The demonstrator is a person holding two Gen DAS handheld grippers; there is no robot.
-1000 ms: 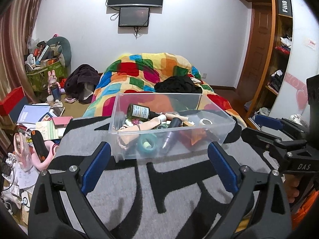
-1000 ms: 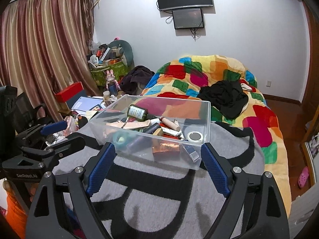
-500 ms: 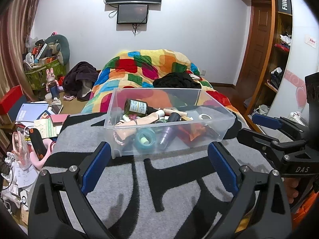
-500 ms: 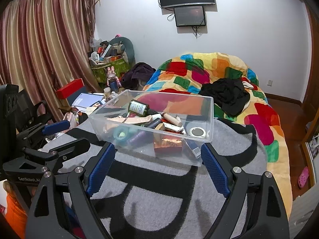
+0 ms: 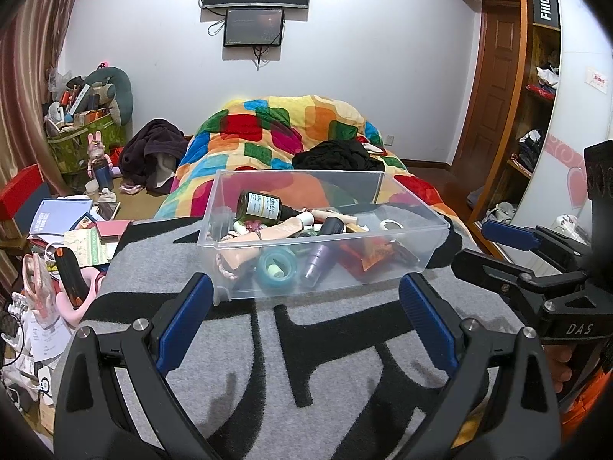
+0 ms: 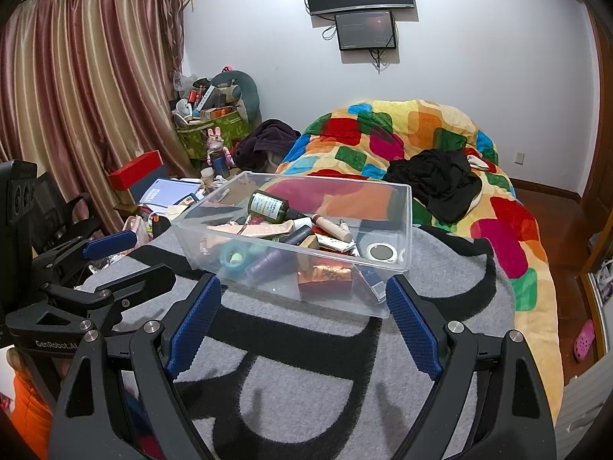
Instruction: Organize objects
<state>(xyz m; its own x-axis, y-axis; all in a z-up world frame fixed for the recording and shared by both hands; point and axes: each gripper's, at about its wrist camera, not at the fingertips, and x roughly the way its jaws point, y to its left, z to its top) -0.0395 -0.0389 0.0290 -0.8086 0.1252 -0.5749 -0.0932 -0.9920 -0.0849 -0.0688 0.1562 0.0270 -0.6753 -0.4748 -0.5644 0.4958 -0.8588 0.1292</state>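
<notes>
**Clear plastic bin, loaded and waiting on the blanket**

Clear, thin-walled plastic makes up the storage bin, which sits on a grey-and-black blanket at the foot of a bed with a patchwork quilt. It is well filled: a dark green glass bottle lies tilted on top of the heap, with a teal tape roll, a purple tube and a copper-foil box lower down. So loaded, the bin would likely feel moderately heavy, and its walls would flex if squeezed; the smooth rim looks slippery. The short end walls, just under the lip, seem the safest hold, one per side. The bottle is rigid, breakable and prone to roll, best taken across its body.

Both tools hover just short of the near wall, angled downward, touching nothing. The left gripper has its jaws spread wide; the right gripper likewise stands apart and empty. Contents at the bottom are hard to identify through the plastic.
</notes>
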